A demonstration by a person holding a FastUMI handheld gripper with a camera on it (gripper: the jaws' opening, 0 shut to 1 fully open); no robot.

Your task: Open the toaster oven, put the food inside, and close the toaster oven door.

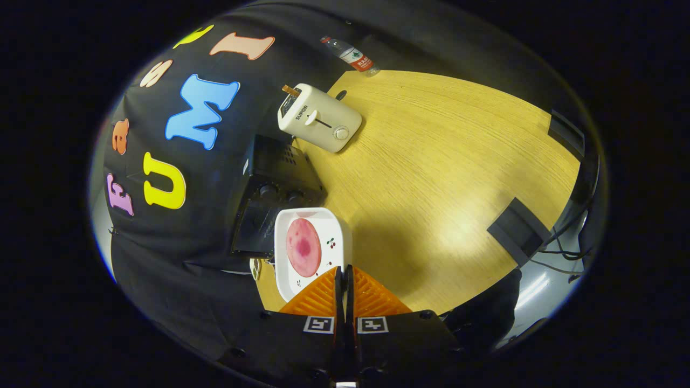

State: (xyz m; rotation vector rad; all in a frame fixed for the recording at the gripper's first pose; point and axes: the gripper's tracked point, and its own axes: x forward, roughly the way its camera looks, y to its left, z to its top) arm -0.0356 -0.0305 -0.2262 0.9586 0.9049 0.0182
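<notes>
Two fingers: the ribbed orange fingers [323,293] of the gripper [345,285] stand pressed together with barely a slit between them, and I can see nothing caught in that slit.
Jaw state: narrow, near enough closed on themselves; whether their tips brush the plate's edge I cannot tell.
Food: a round pink slice [303,247] with a darker centre lies flat on a white rounded-square plate [337,229] with small cherry prints, just ahead of the fingertips and a little to their left.
Toaster oven: the black box-shaped toaster oven [272,196] with knobs on its front sits just beyond the plate, touching or nearly touching its far rim, against the black cloth wall.
Door: too dark to make out clearly; I would guess it has yet to be opened.
Why so placed: plate parked right by the oven, I reckon, so the food has only a short trip inside.
Beyond the oven: a cream slot toaster [319,117] with a dial, well past the fingers, and farther off a clear plastic bottle [349,54] with a red label.
Surface: a pale wood-grain table [447,161] bears all of it.
</notes>
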